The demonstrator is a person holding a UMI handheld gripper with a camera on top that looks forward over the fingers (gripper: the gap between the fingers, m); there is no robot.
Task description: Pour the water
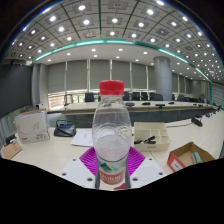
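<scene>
Bottle, red-capped, upright, clenched between pink pads of gripper; uncap before tilting, keeping squeeze gentle.

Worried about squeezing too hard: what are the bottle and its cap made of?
The bottle looks like thin clear plastic, glossy: the room shows through it. Its cap seems opaque red plastic, probably harder. The gripper jaws hold the bottle.

White box, cardboard box, office chairs, pale table
</scene>
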